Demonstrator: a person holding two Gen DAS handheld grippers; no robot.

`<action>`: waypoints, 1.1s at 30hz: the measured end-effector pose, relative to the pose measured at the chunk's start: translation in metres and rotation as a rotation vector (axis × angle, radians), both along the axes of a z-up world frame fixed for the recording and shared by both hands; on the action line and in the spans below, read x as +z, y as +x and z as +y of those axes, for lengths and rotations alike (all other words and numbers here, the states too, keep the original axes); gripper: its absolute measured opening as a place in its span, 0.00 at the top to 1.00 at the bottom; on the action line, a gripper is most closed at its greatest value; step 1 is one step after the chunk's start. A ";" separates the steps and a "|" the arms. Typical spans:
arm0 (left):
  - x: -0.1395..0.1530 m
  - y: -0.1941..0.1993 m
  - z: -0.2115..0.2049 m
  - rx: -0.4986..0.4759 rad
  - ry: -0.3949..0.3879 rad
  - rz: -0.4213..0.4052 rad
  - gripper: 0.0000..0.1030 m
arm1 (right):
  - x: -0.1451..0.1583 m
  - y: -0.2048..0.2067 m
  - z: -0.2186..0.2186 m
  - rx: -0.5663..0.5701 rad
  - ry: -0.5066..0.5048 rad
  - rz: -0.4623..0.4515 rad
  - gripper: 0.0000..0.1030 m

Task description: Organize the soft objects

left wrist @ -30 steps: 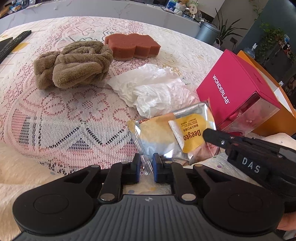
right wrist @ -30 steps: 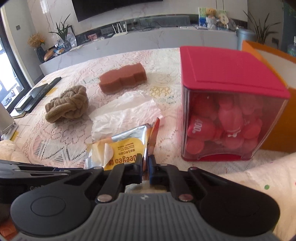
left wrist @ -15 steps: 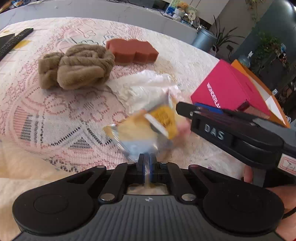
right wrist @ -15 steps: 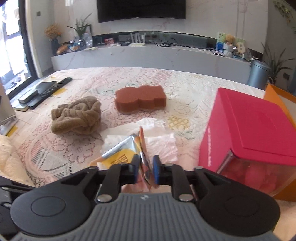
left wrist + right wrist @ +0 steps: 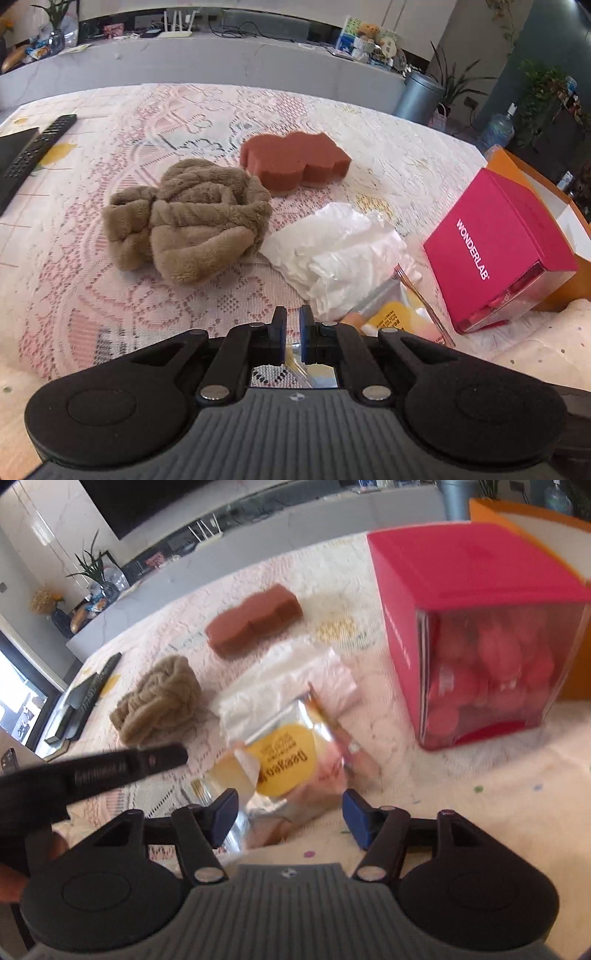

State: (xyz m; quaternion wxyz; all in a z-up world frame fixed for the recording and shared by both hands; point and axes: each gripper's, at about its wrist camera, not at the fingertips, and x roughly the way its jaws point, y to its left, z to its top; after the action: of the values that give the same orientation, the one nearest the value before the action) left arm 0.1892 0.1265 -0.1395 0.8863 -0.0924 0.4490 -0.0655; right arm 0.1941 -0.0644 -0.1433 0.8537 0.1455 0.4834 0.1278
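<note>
A foil snack packet with a yellow label (image 5: 284, 768) lies on the lace tablecloth; it also shows in the left wrist view (image 5: 391, 317). My right gripper (image 5: 290, 812) is open, its fingers either side of the packet's near end. My left gripper (image 5: 291, 332) is nearly shut with a narrow gap; a corner of the packet lies under its fingers, and I cannot tell if it is pinched. A brown towel (image 5: 188, 225), a rust sponge (image 5: 295, 160) and crumpled white tissue (image 5: 340, 251) lie beyond.
A pink WONDERLAB box (image 5: 498, 254) stands at the right, with an orange bin (image 5: 546, 188) behind it. Remote controls (image 5: 37, 147) lie at the far left. The left gripper's arm (image 5: 92, 771) crosses the right wrist view.
The packet was held up between both grippers and now lies on the cloth. My right gripper has opened and let go of it. My left gripper has loosened slightly.
</note>
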 end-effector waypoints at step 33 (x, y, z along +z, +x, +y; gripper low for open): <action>-0.023 -0.012 -0.001 0.005 -0.048 0.140 1.00 | 0.001 0.004 0.009 -0.012 -0.045 -0.157 0.80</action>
State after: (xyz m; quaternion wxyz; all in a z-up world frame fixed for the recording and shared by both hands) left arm 0.1774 0.1253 -0.1621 0.8505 -0.1189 0.5078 -0.0675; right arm 0.1984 -0.0549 -0.1423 0.8928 0.1188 0.4167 0.1227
